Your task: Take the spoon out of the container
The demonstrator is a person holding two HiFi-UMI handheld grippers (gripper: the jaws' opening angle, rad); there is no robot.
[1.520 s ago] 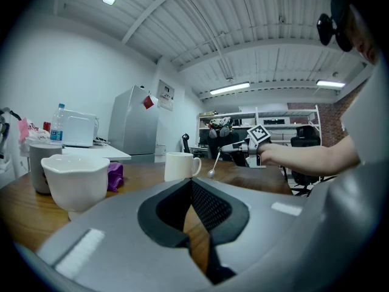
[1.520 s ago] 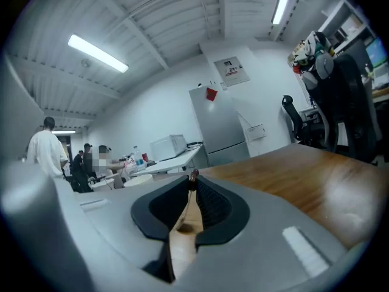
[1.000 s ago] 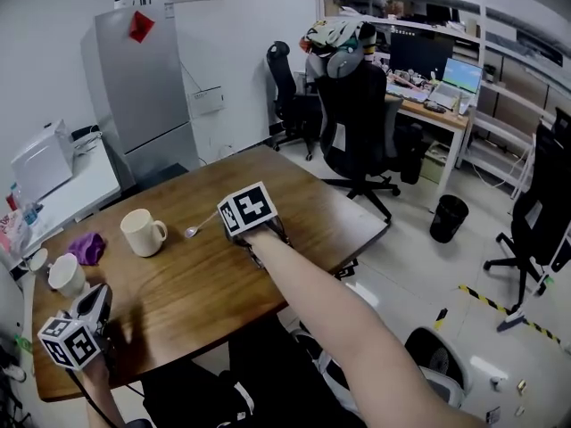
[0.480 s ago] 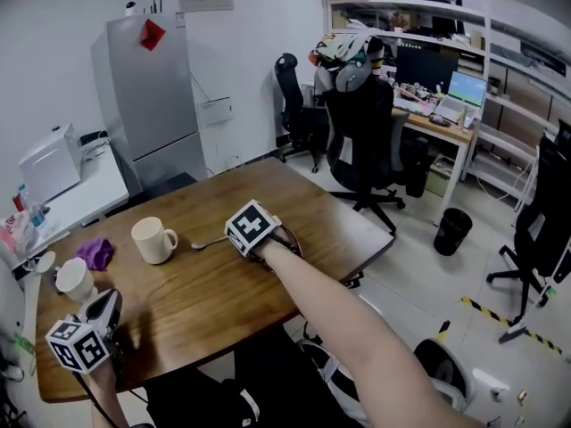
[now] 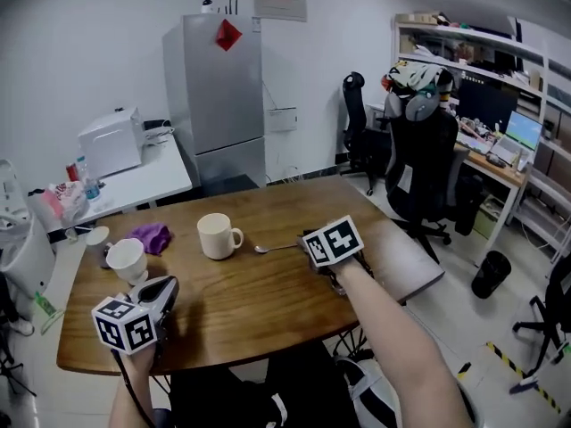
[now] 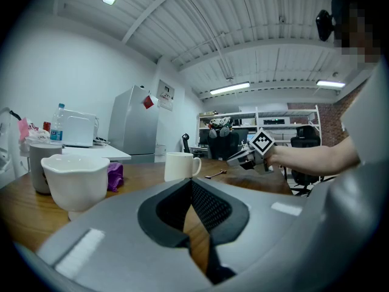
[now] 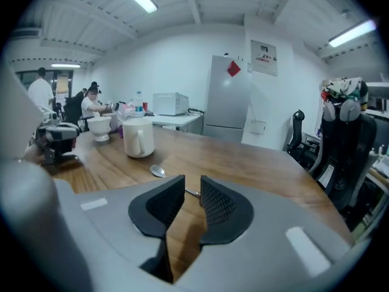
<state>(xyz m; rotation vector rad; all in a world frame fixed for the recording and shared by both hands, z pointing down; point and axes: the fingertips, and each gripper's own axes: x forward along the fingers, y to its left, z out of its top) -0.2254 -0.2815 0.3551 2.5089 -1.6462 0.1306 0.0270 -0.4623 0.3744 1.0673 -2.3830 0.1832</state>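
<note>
The metal spoon [image 5: 278, 247] lies flat on the wooden table [image 5: 268, 310], just right of the white mug [image 5: 217, 236], with its bowl toward the mug. My right gripper [image 5: 312, 255] sits low at the spoon's handle end. In the right gripper view its jaws [image 7: 192, 187] are opening; the handle tip shows in the gap and neither pad presses on it, while the spoon's bowl [image 7: 159, 172] rests ahead. My left gripper [image 5: 163, 288] waits at the table's near left, its jaws [image 6: 191, 184] closed with nothing between them.
A white cup [image 5: 127, 259], a smaller cup [image 5: 96, 236] and a purple cloth [image 5: 150, 236] stand at the table's left. Behind are a grey fridge [image 5: 219, 96], a side counter [image 5: 134, 181] and office chairs [image 5: 419, 150]. People sit far off in the right gripper view.
The head view has swung to the left, so the table sits more centred. The spoon stays on the table with my right gripper at its handle end. My left gripper holds its place.
</note>
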